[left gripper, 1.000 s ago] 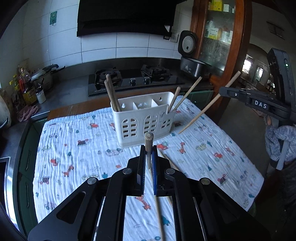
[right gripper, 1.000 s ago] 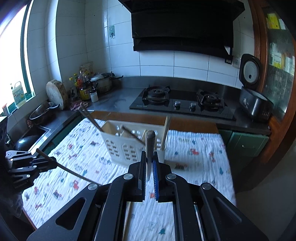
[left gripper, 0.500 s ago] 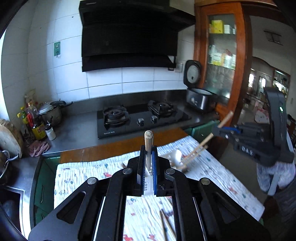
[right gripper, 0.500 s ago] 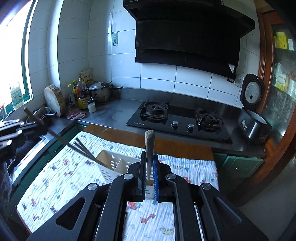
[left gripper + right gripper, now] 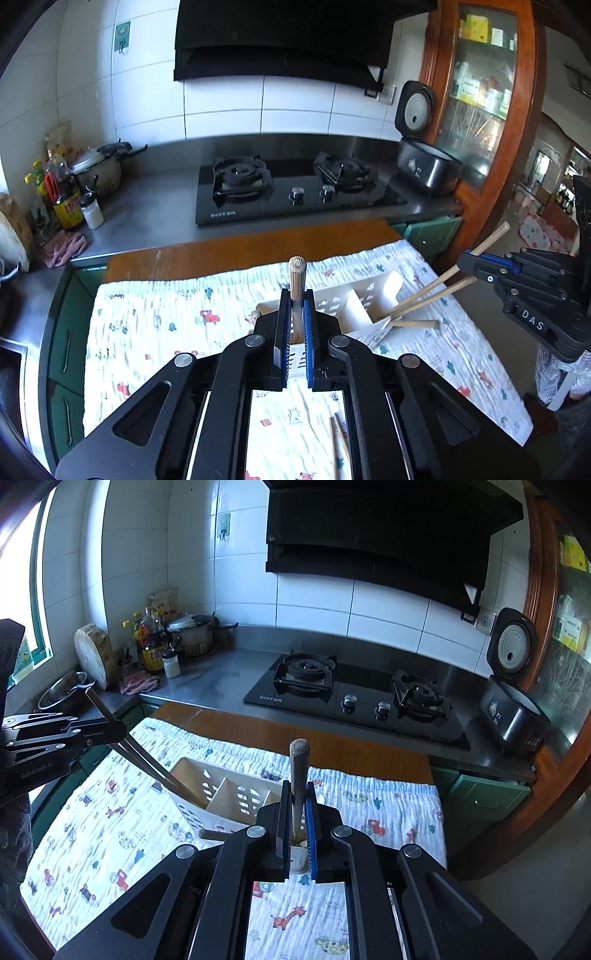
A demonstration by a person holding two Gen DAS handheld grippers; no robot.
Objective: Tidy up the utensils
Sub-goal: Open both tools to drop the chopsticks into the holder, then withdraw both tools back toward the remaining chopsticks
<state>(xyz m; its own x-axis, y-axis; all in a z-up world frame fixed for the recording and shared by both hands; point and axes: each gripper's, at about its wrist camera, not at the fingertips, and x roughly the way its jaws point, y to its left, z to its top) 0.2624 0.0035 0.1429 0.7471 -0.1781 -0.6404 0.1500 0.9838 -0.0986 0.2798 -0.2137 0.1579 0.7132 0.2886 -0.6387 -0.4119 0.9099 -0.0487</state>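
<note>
Above the white slotted plastic utensil caddy, the left gripper clamped one pale bamboo chopstick; the right gripper clamped a darker wooden chopstick, both upright.

The cloth is crinkled, matt cotton-like fabric with printed figures. The caddy looks smooth white plastic. Each chopstick is pale, matt wood. At upper centre of the frame, the hob is glossy black glass on a brushed metal counter; the table edge is wood.
</note>
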